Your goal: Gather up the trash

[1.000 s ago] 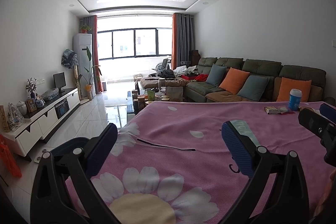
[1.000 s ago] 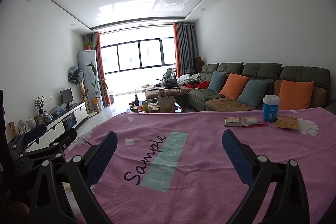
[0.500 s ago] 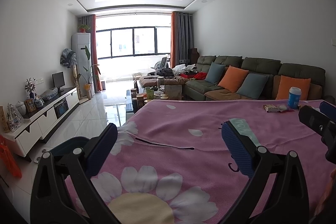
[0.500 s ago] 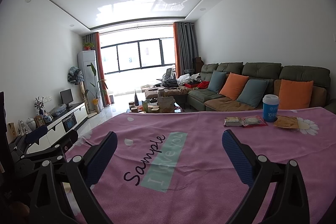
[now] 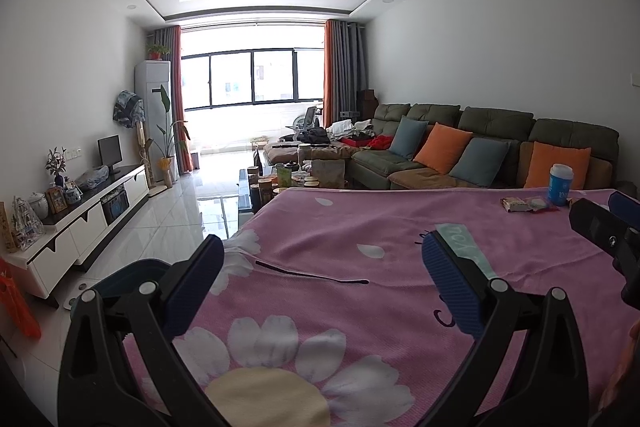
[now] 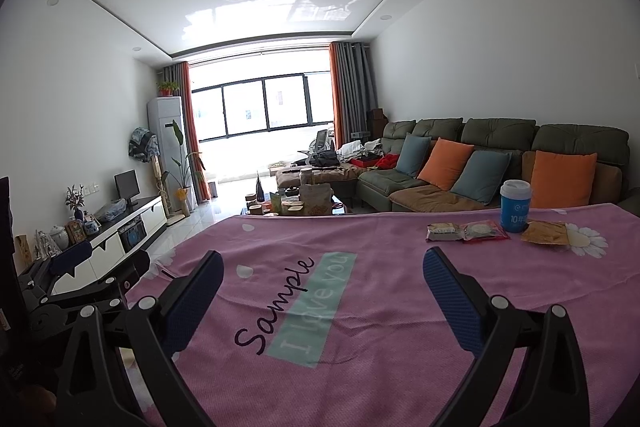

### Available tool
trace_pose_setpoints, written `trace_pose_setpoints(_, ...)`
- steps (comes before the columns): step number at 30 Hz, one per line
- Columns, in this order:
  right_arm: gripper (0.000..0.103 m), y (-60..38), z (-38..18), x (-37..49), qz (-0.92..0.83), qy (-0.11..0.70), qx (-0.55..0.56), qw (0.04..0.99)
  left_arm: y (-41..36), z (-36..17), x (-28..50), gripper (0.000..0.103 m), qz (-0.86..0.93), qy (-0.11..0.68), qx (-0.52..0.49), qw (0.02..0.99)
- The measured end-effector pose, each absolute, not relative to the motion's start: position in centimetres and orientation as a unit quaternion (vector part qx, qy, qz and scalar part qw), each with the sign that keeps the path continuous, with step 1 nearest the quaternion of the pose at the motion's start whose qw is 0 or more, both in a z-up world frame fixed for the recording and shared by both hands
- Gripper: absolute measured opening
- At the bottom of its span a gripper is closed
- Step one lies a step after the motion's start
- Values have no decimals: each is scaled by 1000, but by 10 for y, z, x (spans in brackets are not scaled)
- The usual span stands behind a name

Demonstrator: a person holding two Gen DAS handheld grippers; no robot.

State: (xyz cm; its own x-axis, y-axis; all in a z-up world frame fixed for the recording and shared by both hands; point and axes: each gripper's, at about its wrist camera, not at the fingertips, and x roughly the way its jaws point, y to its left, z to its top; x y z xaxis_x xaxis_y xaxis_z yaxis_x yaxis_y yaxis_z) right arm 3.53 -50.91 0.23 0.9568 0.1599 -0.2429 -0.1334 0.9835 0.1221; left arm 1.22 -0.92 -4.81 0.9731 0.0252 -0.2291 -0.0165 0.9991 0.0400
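A blue paper cup (image 6: 515,207) stands at the far right of the pink tablecloth (image 6: 380,307). Snack wrappers (image 6: 466,231) lie left of it and a brown wrapper (image 6: 545,237) lies right of it. The cup (image 5: 559,185) and wrappers (image 5: 527,204) also show far right in the left wrist view. My right gripper (image 6: 323,279) is open and empty above the cloth's printed text, well short of the trash. My left gripper (image 5: 323,267) is open and empty over the cloth's left part.
A dark blue bin (image 5: 124,277) sits on the floor left of the table. A white TV cabinet (image 5: 92,211) lines the left wall. A cluttered coffee table (image 5: 288,179) and a green sofa (image 5: 480,151) stand beyond the table's far edge.
Both views have shifted only slightly; the left wrist view has tilted down a little. Both grippers stay open and empty.
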Motion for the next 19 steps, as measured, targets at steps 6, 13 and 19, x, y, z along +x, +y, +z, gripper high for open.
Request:
trace_pose_setpoints(6, 96, -510, 3, 35, 74, 128, 53, 988, -9, -48, 13, 98, 4, 120, 20, 993)
trace_pose_setpoints(13, 96, -516, 5, 38, 76, 132, 58, 987, -12, -44, 20, 98, -15, 154, 30, 988)
trace_pose_setpoints(19, 96, -535, 6, 52, 69, 169, 67, 981, -3, -49, 80, 98, -49, 288, 28, 956)
